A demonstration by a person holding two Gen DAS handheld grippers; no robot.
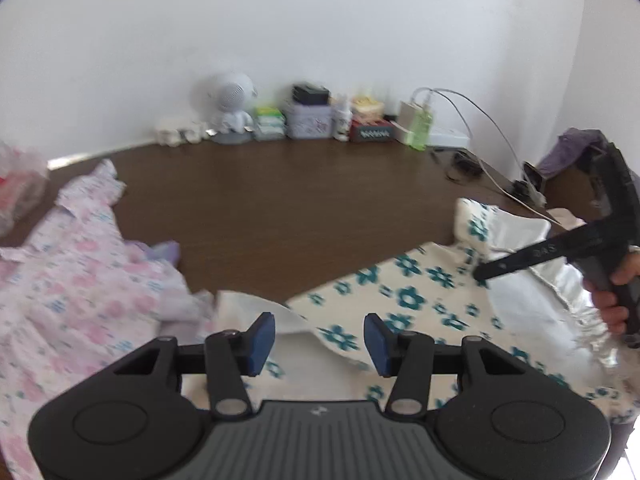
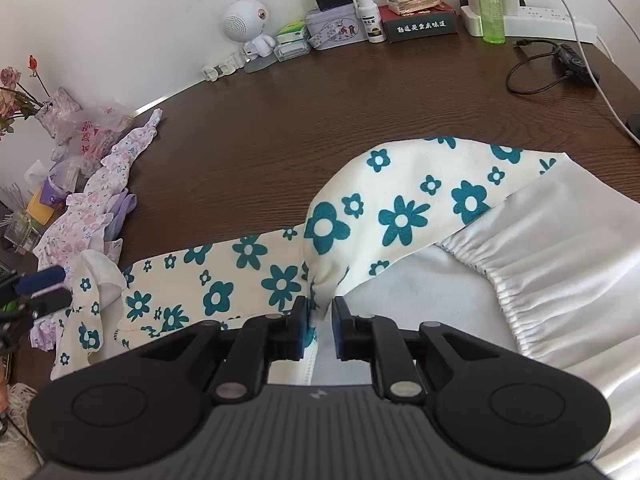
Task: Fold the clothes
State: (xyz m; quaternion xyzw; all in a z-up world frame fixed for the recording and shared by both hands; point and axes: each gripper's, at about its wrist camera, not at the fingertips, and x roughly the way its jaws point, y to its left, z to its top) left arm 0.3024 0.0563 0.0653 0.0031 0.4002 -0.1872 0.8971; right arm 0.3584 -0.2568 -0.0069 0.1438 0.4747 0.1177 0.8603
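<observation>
Right tongs clamped on cream teal-flowered cotton garment, left tongs apart over it: best carried flat across dark wooden worktop, keeping edges aligned.

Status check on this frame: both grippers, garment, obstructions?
Right gripper pinching teal-flowered garment. Left gripper open above it. Pink floral garment alongside, nothing blocking.

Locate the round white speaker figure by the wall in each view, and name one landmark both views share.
Left wrist view: the white speaker figure stands at the table's far edge, left of centre, against the wall.
Right wrist view: the same figure is upper left of centre, against the wall.
Shared landmark: the lilac tin to its right.
</observation>
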